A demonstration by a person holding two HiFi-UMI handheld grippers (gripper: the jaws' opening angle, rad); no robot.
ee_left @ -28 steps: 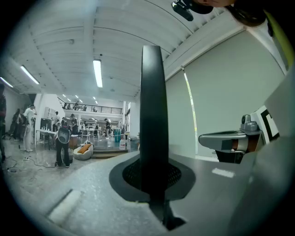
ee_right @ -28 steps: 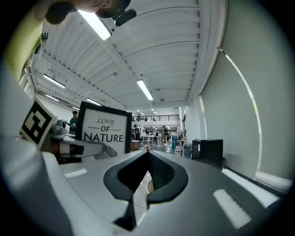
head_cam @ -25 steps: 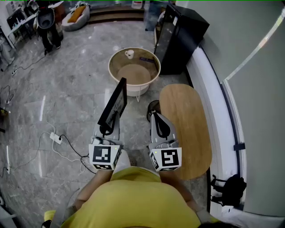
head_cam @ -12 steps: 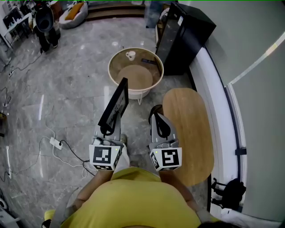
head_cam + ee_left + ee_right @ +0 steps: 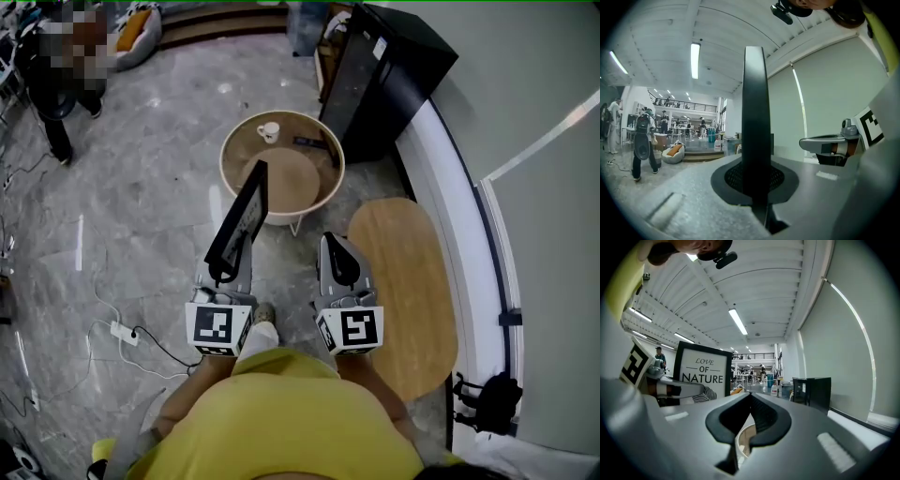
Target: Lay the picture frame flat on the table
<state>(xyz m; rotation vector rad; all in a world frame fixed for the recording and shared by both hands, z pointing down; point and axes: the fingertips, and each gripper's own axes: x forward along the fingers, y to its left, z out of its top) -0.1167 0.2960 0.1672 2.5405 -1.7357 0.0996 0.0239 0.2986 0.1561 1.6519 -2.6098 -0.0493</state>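
Here, left gripper (image 5: 225, 270) pinching picture frame (image 5: 240, 220) upright; right gripper (image 5: 334, 248) pressed together, empty; cup (image 5: 268, 131) (white) inside rimmed round table (image 5: 305, 211).

- Black cabinet (image 5: 389, 75) stands top right, against the wall.
- Power strip (image 5: 123, 332) lies on the grey floor (image 5: 150, 187), cable trailing.
- Black bag (image 5: 483, 403) sits bottom right.
- Person (image 5: 56, 122) stands top left, beanbag (image 5: 131, 28) nearby.

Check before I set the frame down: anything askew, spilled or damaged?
Nothing spilled or damaged. The picture frame stands upright in the left claw, not yet on the round table. A power strip lies loose on the floor at left.
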